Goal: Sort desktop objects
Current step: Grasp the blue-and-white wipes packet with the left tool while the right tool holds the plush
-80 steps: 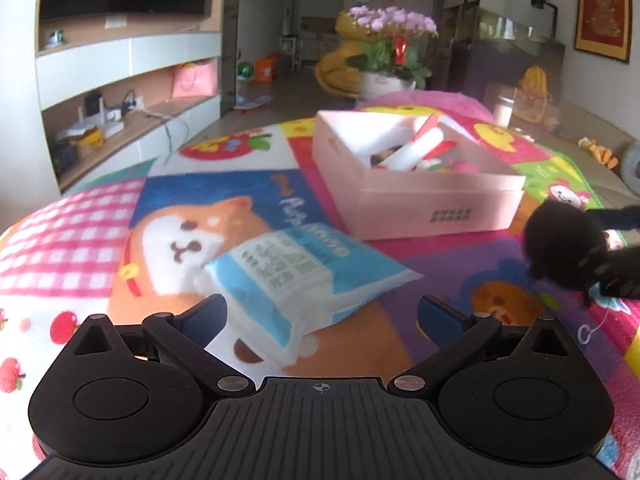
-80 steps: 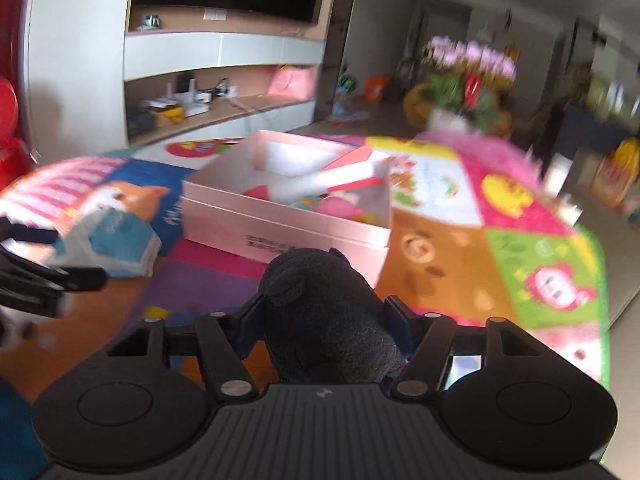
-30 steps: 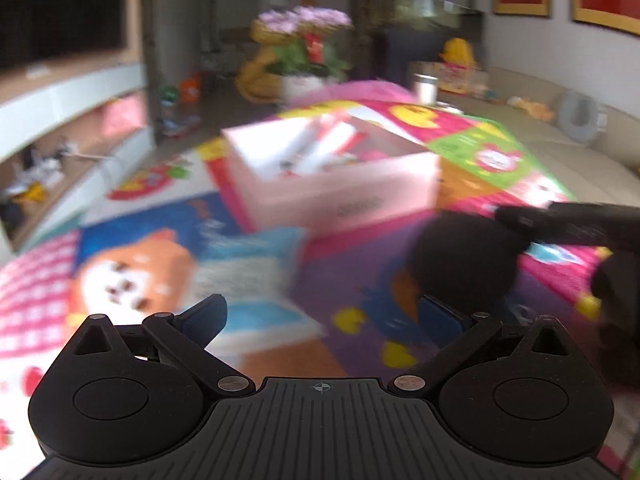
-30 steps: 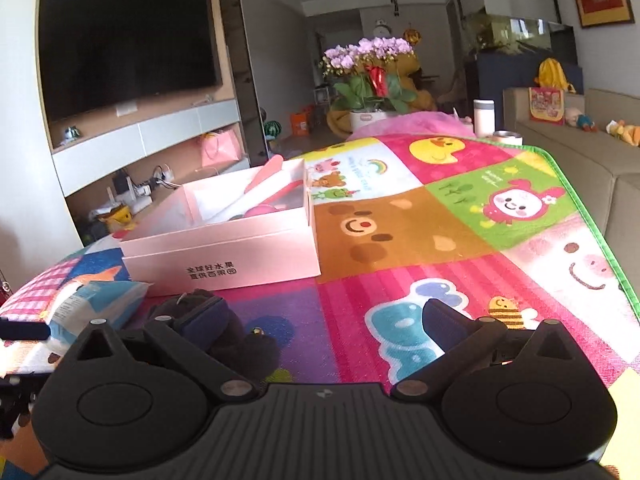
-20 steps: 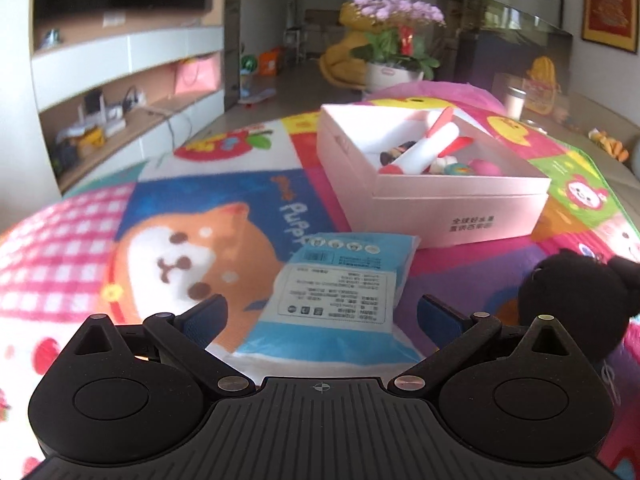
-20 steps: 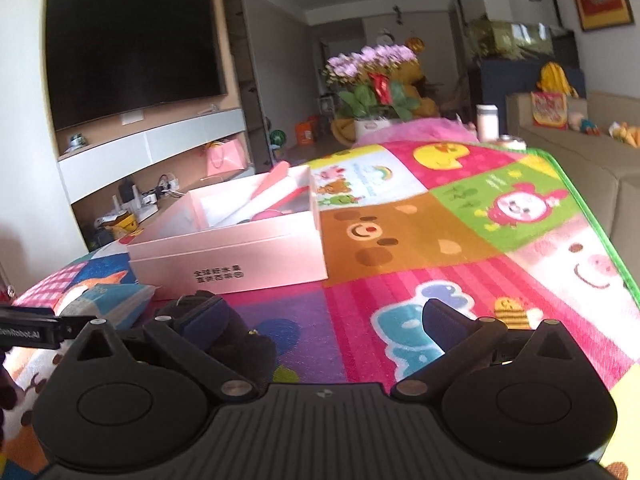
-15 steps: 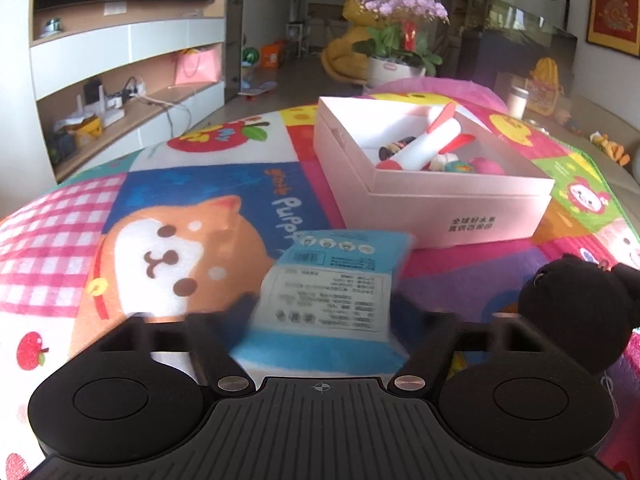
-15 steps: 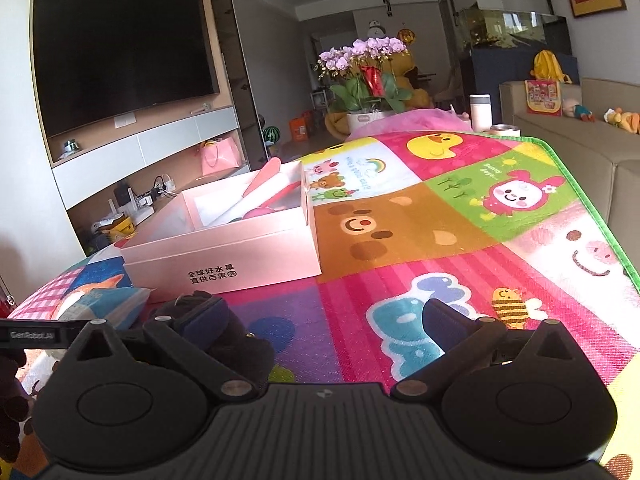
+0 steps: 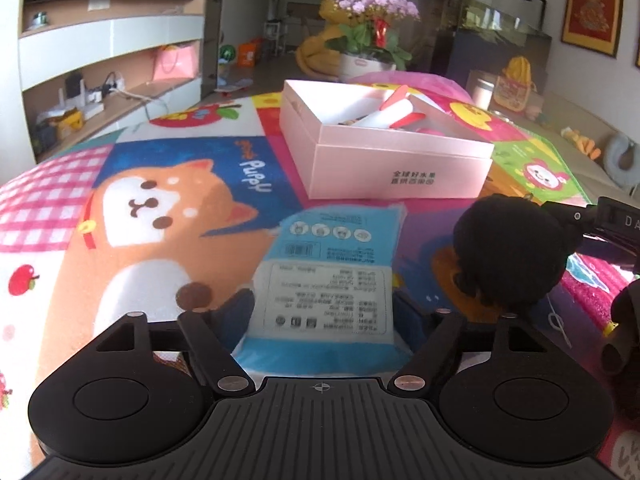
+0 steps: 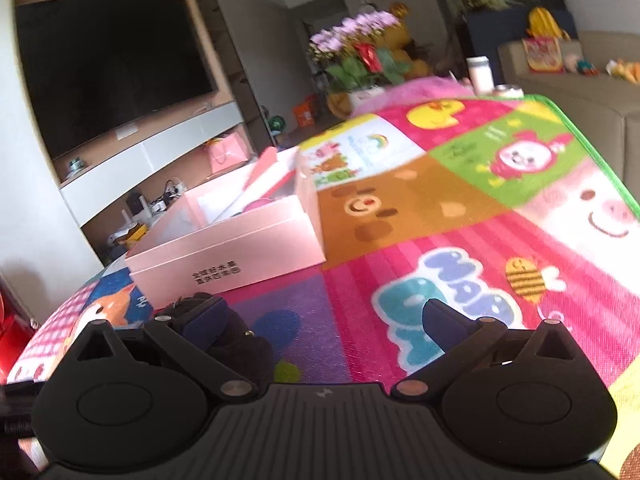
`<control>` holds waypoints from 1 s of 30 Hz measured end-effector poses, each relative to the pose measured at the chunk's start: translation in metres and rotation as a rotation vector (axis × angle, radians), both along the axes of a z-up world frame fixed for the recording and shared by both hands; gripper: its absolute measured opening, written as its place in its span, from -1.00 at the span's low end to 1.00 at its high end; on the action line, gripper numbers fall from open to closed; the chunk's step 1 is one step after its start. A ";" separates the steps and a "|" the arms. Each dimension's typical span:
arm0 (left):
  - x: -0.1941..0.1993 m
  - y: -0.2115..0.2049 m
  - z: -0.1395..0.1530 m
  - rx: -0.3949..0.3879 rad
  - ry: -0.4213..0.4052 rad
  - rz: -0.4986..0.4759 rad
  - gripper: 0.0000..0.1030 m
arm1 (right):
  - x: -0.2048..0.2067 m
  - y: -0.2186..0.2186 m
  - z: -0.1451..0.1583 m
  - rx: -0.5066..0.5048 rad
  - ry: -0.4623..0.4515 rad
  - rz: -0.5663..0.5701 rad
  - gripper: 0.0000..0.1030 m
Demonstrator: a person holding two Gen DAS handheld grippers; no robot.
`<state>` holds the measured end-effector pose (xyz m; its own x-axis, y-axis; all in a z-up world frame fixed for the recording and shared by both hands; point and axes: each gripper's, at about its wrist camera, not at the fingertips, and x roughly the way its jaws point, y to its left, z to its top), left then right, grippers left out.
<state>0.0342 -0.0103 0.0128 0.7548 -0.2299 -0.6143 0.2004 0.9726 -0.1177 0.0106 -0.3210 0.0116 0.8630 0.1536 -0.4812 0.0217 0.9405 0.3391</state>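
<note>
My left gripper clamped the blue-and-white plastic tissue pack | right gripper gaped wide | black plush toy seemingly free beside it

Play mat: "PUPPY" in yellow beside the dog picture. Pink box: two lines of small Chinese characters on front wall, not legible. Blue packet: barcode, four round icons, fine print too small to read. Right gripper body: white "DA", cut off by frame edge.
</note>
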 end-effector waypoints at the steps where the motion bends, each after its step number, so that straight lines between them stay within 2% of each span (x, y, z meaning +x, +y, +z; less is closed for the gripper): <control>1: -0.001 -0.001 0.000 0.003 -0.002 -0.003 0.67 | 0.000 0.001 0.000 0.000 0.000 0.000 1.00; 2: -0.001 -0.002 0.000 0.008 -0.004 -0.007 0.78 | -0.001 0.002 0.001 -0.007 -0.003 -0.001 1.00; 4: -0.002 -0.005 -0.002 0.016 -0.007 -0.016 0.84 | -0.003 0.005 0.001 -0.024 -0.013 0.003 1.00; 8: -0.001 -0.002 -0.002 -0.007 -0.007 -0.012 0.87 | -0.001 0.002 0.000 -0.005 -0.010 0.016 1.00; 13: -0.001 -0.004 -0.003 0.009 -0.005 -0.017 0.92 | 0.003 -0.003 -0.003 0.046 0.008 0.025 1.00; 21: 0.001 -0.007 -0.004 0.016 0.003 -0.026 0.97 | -0.002 0.001 0.000 0.018 -0.009 0.009 1.00; 24: 0.001 -0.008 -0.004 0.022 0.005 -0.029 0.98 | -0.007 0.007 0.004 -0.031 -0.039 0.013 1.00; 28: 0.001 -0.009 -0.004 0.025 0.008 -0.034 1.00 | -0.014 0.033 0.024 -0.150 -0.099 0.143 1.00; 30: 0.001 -0.010 -0.004 0.028 0.010 -0.036 1.00 | -0.010 0.045 0.035 -0.145 -0.098 0.270 1.00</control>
